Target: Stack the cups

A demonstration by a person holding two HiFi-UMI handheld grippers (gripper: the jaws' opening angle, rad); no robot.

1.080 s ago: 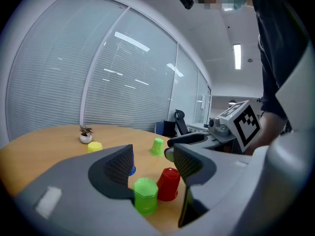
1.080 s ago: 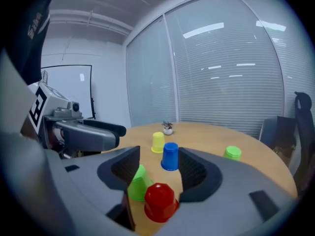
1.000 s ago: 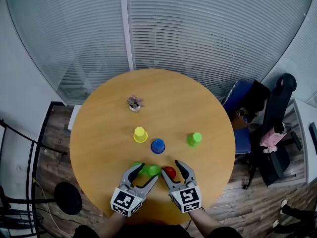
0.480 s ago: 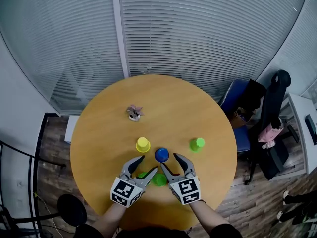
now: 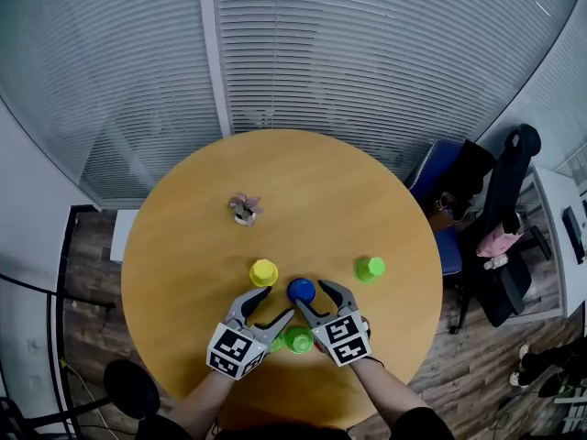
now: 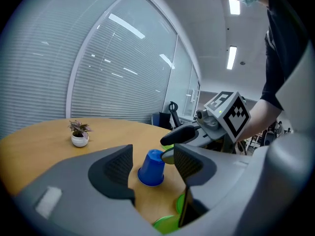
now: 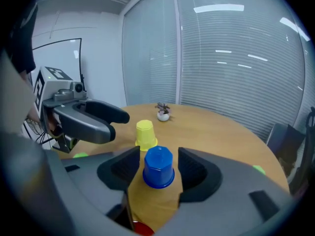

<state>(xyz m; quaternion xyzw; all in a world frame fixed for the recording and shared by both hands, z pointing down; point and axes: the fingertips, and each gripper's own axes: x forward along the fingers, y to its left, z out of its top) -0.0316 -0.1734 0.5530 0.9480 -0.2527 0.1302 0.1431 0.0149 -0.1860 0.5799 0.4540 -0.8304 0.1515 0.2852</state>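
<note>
A blue cup [image 5: 301,290] stands upside down on the round wooden table [image 5: 321,191]. My right gripper [image 5: 315,298] is open, and the blue cup [image 7: 158,167] sits between its jaws with a thin gap on each side. A red cup [image 7: 142,227] lies just behind those jaws, under the gripper. My left gripper [image 5: 274,304] is open and holds nothing; the blue cup [image 6: 151,168] stands a little ahead of its jaws. Green cups [image 5: 296,339] lie beneath the two grippers. A yellow cup [image 5: 263,271] stands left of the blue one, and another green cup [image 5: 370,268] stands to the right.
A small potted plant [image 5: 244,209] stands further back on the table. Office chairs [image 5: 477,200] are beyond the table's right edge. Window blinds run behind the table. The floor is dark wood.
Both grippers moved forward from the green and red cups toward the blue cup. The right jaws, which were around the red cup, now straddle the blue cup.
</note>
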